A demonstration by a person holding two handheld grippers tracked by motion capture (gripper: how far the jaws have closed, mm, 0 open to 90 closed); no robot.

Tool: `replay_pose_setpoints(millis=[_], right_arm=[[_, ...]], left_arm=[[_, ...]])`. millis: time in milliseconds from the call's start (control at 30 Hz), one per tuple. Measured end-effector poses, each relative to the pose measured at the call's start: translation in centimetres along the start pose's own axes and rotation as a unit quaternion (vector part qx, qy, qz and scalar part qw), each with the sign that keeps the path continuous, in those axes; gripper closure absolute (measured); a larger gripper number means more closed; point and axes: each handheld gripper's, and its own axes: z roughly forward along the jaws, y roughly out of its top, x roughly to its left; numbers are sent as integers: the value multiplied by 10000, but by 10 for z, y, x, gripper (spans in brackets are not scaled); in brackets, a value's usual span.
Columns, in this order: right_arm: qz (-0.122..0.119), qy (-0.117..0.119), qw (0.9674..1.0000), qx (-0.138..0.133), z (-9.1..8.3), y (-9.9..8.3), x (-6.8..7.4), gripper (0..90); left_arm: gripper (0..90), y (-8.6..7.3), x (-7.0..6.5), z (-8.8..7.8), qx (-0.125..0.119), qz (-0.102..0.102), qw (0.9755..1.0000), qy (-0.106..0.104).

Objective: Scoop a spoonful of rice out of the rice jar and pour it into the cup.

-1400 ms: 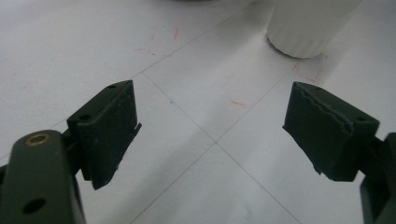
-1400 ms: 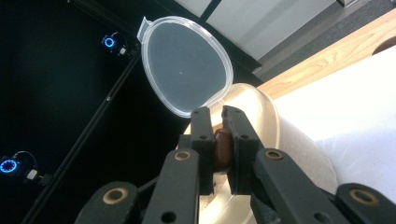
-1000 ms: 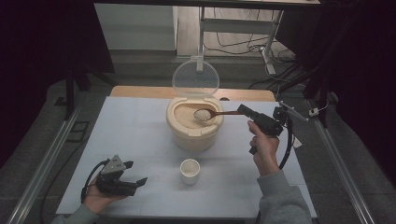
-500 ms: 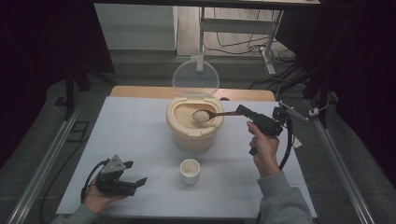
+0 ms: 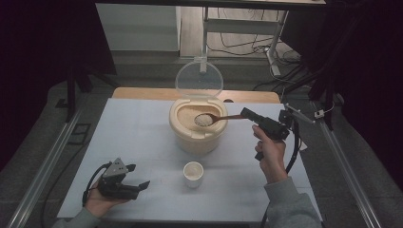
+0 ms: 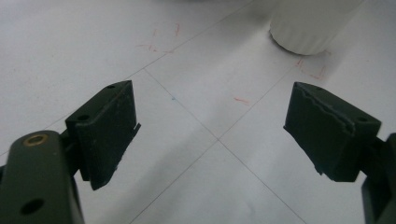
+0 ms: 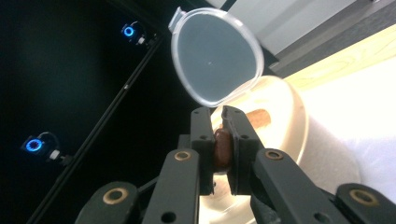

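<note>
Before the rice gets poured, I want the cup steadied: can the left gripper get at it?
Probably yes: the left gripper is open, and bare table lies between it and the cup.

Table sheet [image 5: 142, 142] — matt white, paper-like, smooth, marked with thin pencil lines and faint red pen marks. A wooden edge [image 5: 142, 93] is seen at the far side, pale and bare. Container [image 5: 197, 133]: cream plastic, slightly glossy; its lid [image 5: 199, 79] is clear plastic, smooth. Spoon [image 5: 211, 118] looks like brown wood, the handle lightly polished. Cup [image 5: 193, 173] — white, ribbed wall, matt. Gripper jaws are matt black plastic, with rough, chipped pad edges on the left gripper [image 6: 210, 133]; brass-coloured metal inserts are set into the right gripper [image 7: 218, 140].
</note>
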Motion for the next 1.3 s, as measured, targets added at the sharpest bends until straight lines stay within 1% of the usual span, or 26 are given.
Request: replay_pose_setpoints(millis=[133, 267, 333, 533, 667, 800, 900, 1033, 1100, 1300], right_arm=[[-15, 102, 9998, 181, -6, -4, 5, 828], [-19, 202, 9988, 440, -11, -13, 5, 828], [21, 283, 9981, 553, -13, -19, 3, 827], [75, 334, 9957, 858, -19, -39, -8, 828], [56, 278, 9938, 1072, -20, -50, -15, 827], [-51, 105, 9921, 1247, -18, -59, -22, 828], [-91, 26, 9908, 1348, -15, -63, -26, 827], [-219, -83, 9897, 1413, -10, -67, -28, 827], [-310, -132, 9892, 1428, -8, -67, -27, 827], [-748, -242, 9863, 1449, -7, -68, -19, 827]], left_arm=[[169, 0, 0, 0, 7, -5, 10000, 1], [169, 0, 0, 0, 5, 2, 10000, 0], [169, 0, 0, 1, 6, 2, 10000, -1], [168, 0, 0, 1, 24, 11, 10000, -7], [169, 0, 0, 2, 29, -1, 10000, -8], [169, 0, 0, 2, 37, 7, 10000, -10], [168, 0, 0, 2, 39, 11, 10000, -10], [169, 0, 0, 2, 45, 12, 10000, -10], [169, 0, 0, 2, 49, 15, 10000, -13], [169, 0, 0, 2, 54, 18, 10000, -15]])
